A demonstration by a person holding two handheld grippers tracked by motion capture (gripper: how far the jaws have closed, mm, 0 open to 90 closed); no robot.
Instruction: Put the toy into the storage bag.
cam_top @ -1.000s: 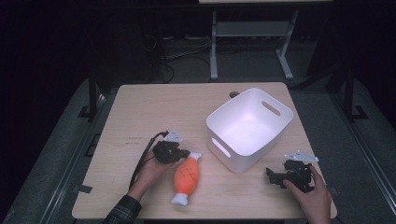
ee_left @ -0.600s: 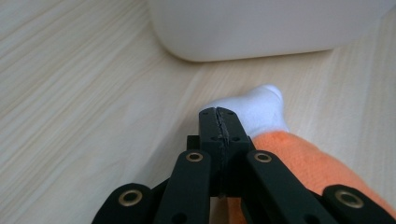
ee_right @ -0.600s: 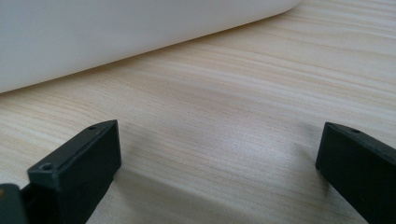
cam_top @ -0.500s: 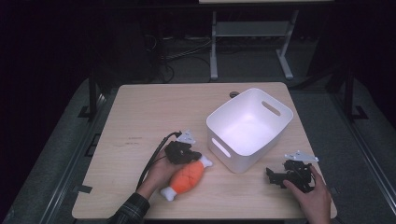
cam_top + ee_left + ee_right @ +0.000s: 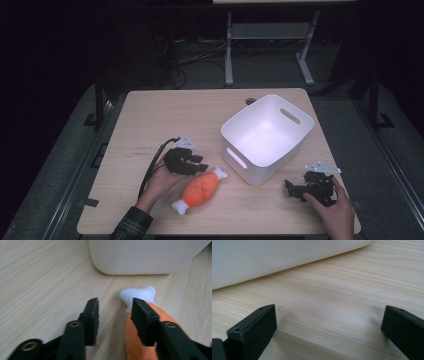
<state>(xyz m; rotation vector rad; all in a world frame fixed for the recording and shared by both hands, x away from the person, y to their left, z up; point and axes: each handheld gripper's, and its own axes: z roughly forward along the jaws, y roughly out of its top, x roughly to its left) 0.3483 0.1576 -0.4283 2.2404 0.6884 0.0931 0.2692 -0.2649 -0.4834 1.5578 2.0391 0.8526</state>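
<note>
Fingers (image 5: 91,320) beside toy drumstick (image 5: 200,190), bin-pointing (image 5: 267,172).

On the table (image 5: 150,115) I see the bin (image 5: 267,137) right of centre. The toy drumstick (image 5: 200,189) lies on the table before the bin's left near corner, just apart from its wall. My left gripper (image 5: 200,166) sits just left of the drumstick; my right gripper (image 5: 292,189) is before the bin's right side.
</note>
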